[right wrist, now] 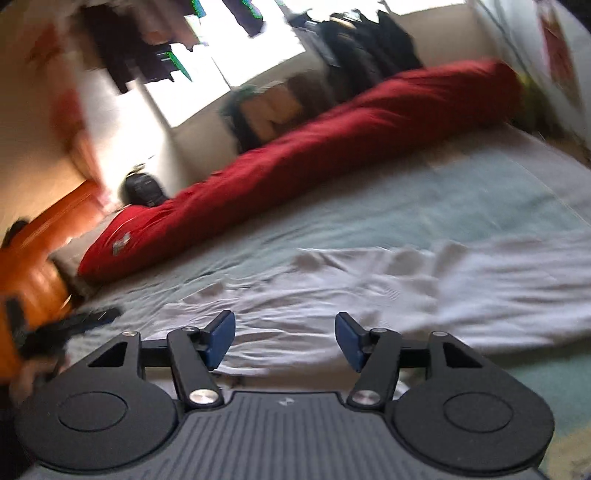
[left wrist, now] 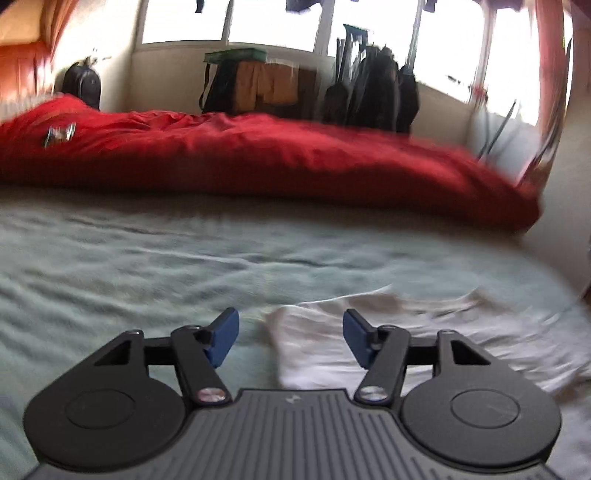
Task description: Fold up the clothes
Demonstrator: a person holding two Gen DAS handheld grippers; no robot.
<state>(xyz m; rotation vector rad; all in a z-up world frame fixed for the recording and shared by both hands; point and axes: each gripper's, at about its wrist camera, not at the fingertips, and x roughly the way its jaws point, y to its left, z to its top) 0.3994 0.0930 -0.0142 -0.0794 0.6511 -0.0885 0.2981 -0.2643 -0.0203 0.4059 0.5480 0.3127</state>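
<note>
On bed (left wrist: 147, 258), white garment (right wrist: 369, 288) spread flat, wrinkled. Left tool (left wrist: 290, 341) & right tool (right wrist: 285, 341): both approx. half open, nothing gripped. Lower onto garment edge, pinch single layer, lift evenly w/ both tools before folding.

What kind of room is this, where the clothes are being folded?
Most likely a bedroom. A white garment lies on a bed with a pale green sheet, a red duvet is bunched along its far side, and clothes hang by the bright windows.
</note>
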